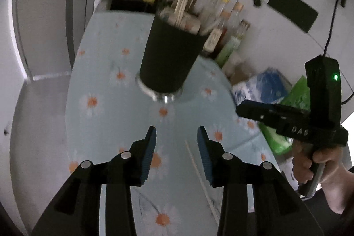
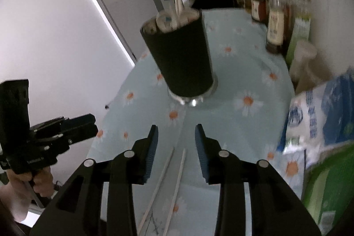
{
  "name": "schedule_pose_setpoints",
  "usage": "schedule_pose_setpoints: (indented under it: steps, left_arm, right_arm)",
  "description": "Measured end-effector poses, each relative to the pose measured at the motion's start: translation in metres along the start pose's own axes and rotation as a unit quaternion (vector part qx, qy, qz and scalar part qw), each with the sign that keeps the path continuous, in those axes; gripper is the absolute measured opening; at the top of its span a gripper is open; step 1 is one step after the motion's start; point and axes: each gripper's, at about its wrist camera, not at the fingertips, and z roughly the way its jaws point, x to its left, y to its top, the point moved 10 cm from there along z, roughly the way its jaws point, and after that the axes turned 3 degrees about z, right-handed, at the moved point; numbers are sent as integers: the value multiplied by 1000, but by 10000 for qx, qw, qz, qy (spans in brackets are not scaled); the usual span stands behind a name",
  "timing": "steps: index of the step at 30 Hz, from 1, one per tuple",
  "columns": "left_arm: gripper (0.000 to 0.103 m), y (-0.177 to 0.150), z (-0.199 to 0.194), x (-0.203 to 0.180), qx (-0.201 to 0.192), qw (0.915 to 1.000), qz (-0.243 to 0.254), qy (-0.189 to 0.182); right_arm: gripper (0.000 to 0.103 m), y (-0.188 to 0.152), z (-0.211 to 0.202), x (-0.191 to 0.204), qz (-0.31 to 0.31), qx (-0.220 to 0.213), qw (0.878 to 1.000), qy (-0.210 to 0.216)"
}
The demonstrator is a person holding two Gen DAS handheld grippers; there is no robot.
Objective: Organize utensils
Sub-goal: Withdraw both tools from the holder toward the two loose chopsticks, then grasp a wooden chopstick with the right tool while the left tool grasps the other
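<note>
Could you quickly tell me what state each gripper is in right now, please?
Left gripper: open, holding nothing, above the floral tablecloth.
Right gripper: open, holding nothing; two chopsticks lie on the cloth below it.

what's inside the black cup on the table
The black cup holds pale chopsticks poking above its rim, beside what look like pale utensil ends, blurred. The cup's opaque wall hides everything lower down.
</note>
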Motion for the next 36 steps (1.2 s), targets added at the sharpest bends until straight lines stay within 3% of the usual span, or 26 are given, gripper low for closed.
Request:
schedule_pose_setpoints:
  steps: [9,15,18,23,27,34,36]
  left_arm:
    - [37,-54,11,-1,798,9963,-86,-302]
    - [37,-78,13,-8,1108,9919,33,-615]
    - [37,-89,13,-7,1226,9901,22,-689]
    - [37,-103,14,-8,1396,9866,124,-839]
    - [37,-108,18,-8,1445,9850,77,-937]
    - [37,-114,20,-4,1535,9841,114,-889]
    - [37,-113,19,-5,1519,9843,148,-880]
  right_arm:
    - [36,-48,28,-3,372,1091,9923,-459]
    - [36,-87,59,-5,492,2234,9703,-789]
    - [36,-96,68,-1,473,2510,9628,-887]
    - [35,-100,80,1,418,2661,9555,-1199]
    - [24,-100,83,-2,372,2715,9509,-1438]
    - [17,-100,91,4,123,2741,9454,-1756]
    - [10,-98,99,3,223,2740,9453,-1757]
